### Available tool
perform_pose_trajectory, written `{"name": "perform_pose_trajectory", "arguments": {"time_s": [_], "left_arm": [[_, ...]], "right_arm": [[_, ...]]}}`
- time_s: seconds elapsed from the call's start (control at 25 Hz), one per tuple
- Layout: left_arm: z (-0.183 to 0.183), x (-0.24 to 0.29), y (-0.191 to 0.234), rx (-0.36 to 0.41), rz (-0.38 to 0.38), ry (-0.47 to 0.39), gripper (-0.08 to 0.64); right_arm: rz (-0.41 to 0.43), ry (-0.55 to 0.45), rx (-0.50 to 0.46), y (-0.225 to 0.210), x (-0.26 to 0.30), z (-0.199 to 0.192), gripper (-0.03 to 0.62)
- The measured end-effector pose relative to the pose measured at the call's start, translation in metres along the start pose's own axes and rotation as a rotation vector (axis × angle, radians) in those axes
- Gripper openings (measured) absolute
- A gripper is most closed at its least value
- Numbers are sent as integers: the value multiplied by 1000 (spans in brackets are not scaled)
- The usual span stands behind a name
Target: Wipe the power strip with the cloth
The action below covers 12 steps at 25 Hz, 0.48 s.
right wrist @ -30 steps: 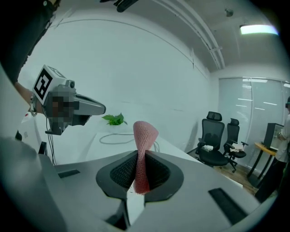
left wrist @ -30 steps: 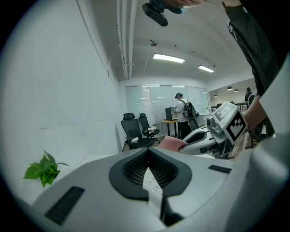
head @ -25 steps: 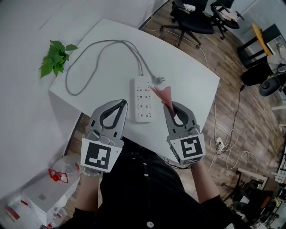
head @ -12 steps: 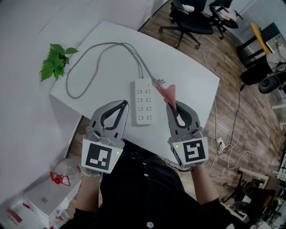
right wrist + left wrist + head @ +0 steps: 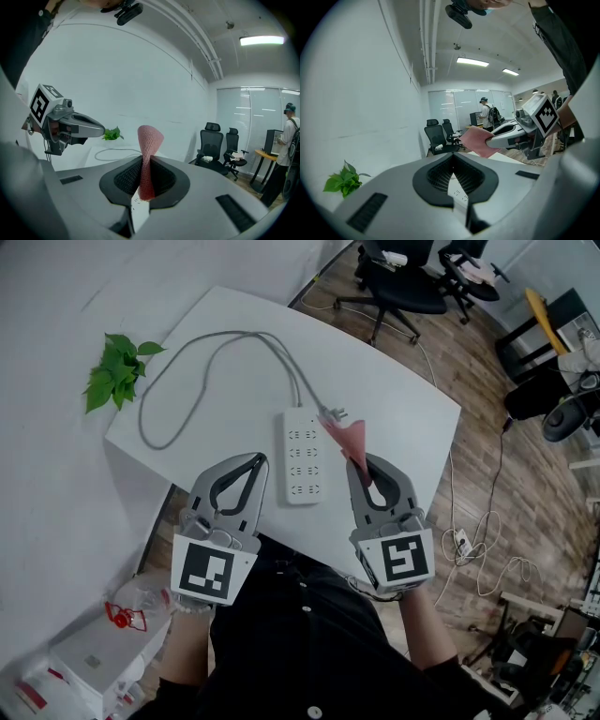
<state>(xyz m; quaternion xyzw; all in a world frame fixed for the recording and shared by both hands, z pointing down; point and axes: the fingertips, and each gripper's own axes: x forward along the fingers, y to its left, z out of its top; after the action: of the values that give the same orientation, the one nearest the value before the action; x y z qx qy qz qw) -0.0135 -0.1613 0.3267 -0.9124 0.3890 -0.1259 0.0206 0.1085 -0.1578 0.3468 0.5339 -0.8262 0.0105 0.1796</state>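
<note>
Over the last second the right gripper, clamped on a small pink woven cloth, barely shifts beside the white rectangular plastic power strip lying on the white table, apparently not touching it, so wiping seems unstarted, while the left gripper is closed on nothing.

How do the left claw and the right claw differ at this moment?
The left claw holds nothing; the right claw clamps the pink cloth. The left claw is left of the power strip; the right claw is on its right. Both are shut and point forward over the table.
</note>
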Motion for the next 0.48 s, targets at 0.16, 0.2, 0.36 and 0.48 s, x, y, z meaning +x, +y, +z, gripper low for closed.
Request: {"name": "perform_pose_trajectory", "arguments": {"time_s": [0.16,0.2,0.36,0.48], "left_arm": [[1,0,0,0,0,-2,12],[1,0,0,0,0,-2,12],[1,0,-2,-5,2,0,12],[3,-1,-2,-5,3,-3,12]], "right_arm": [[0,1,-3,0,-1,0,57],[1,0,-3,0,0,0,57],[1,1,0,0,-2,1,57],[4,-1,-5,1,-3,2,57]]}}
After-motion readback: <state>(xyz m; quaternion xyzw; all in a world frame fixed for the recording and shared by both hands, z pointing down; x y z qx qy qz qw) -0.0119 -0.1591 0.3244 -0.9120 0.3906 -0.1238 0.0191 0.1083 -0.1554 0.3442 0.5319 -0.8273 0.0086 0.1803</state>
